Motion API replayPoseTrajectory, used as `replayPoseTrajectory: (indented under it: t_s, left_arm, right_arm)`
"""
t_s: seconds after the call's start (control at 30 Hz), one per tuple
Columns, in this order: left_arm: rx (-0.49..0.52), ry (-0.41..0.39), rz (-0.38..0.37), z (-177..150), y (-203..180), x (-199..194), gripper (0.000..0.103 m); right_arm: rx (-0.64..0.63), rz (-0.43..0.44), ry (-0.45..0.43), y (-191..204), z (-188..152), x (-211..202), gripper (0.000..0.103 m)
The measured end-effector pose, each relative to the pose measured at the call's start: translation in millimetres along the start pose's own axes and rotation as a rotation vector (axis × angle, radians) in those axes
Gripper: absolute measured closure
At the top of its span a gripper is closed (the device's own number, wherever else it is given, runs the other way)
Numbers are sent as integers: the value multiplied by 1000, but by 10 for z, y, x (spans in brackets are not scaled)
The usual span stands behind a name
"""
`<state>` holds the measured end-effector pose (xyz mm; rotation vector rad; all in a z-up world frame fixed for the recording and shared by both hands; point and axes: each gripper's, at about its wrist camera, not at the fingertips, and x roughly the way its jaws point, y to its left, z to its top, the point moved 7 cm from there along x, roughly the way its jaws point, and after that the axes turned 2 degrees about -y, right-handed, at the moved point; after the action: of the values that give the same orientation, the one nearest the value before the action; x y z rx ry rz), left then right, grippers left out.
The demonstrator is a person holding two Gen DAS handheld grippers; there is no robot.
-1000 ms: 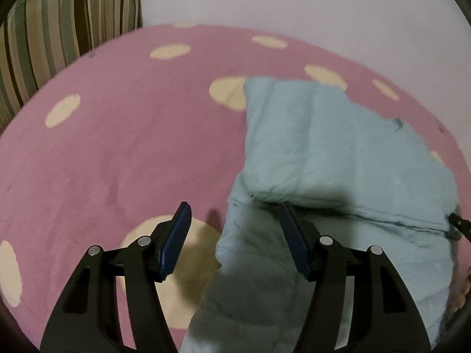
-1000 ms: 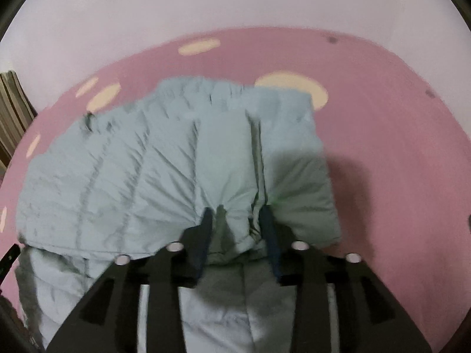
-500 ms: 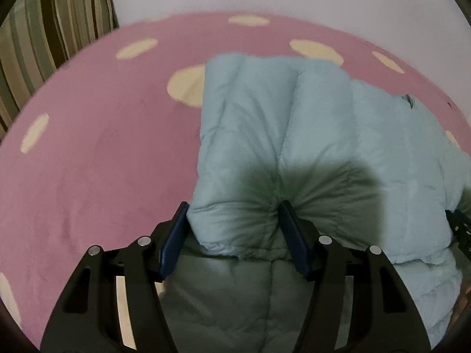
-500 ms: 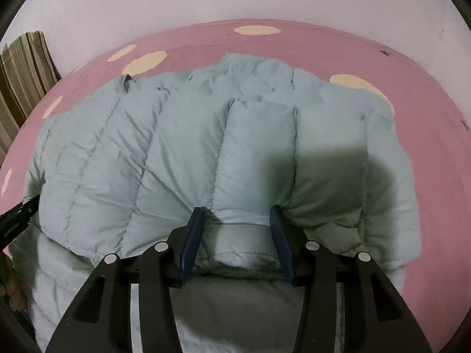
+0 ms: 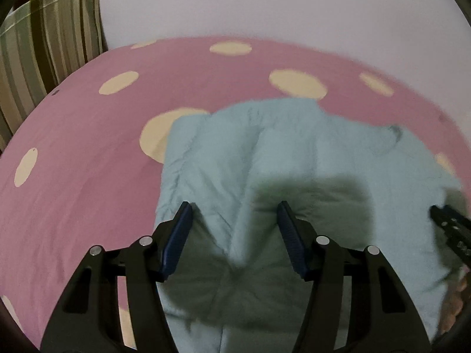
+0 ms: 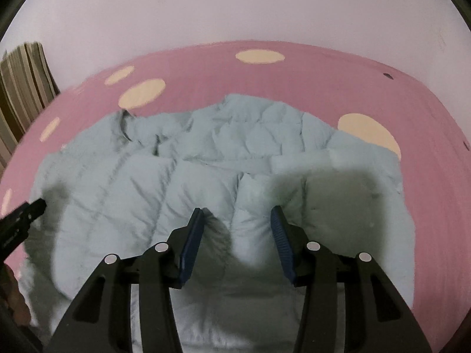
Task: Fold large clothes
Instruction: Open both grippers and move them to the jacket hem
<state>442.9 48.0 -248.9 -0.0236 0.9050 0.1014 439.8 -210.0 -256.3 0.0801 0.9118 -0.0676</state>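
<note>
A pale blue quilted puffer jacket (image 5: 294, 153) (image 6: 206, 153) lies folded on the pink sheet with cream dots (image 5: 88, 147) (image 6: 294, 67). My left gripper (image 5: 234, 206) is low over the jacket's left part, open, with a puffy ridge of fabric running between its blue pads (image 5: 181, 235) and loose of them. My right gripper (image 6: 237, 211) stands over the jacket's right part. Its jaws are opening around a padded ridge, and a dark gap shows beside the left pad (image 6: 192, 235). Each view catches the other gripper's black tip at its edge (image 5: 447, 223) (image 6: 26, 214).
A striped cushion (image 5: 44, 44) (image 6: 23, 79) stands at the far left against a plain pale wall (image 5: 265, 6). Bare pink sheet stretches left of the jacket and beyond it. A hand shows at the edges of the views (image 5: 459, 294) (image 6: 11, 294).
Both grippers have moved forward over the jacket. The left went from the jacket's edge to straddling a ridge. The right jaws, earlier pinched on a fold, have spread apart.
</note>
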Motion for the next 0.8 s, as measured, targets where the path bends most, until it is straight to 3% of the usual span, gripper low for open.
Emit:
replayPoseTrajectory:
  t_s: [0.1,0.27,0.43,0.57,0.67,0.8]
  left_arm:
    - [44,59,41,-83,-29,244,43]
    - [48,23,79,-53,-25,79,45]
    - [48,-77,1,-24,-186,-272,44]
    - [133,35,-37,-209,-408,45,44]
    - [135,2,-44,-191,-379,-38,44]
    - [117,-44,-61,-311,-149,-414,43]
  right_arm:
    - [-20,1,49,6,-100,244,51]
    - [-12,-17,17,19,-57,103,51]
    - [-7,35,-25,155,-120,-171,50]
    - [-72,13,24,289,-282,-7,45]
    - [-55,42,21,247,-260,-47,45]
    - [-33,59,-44,81,-270,-524,43]
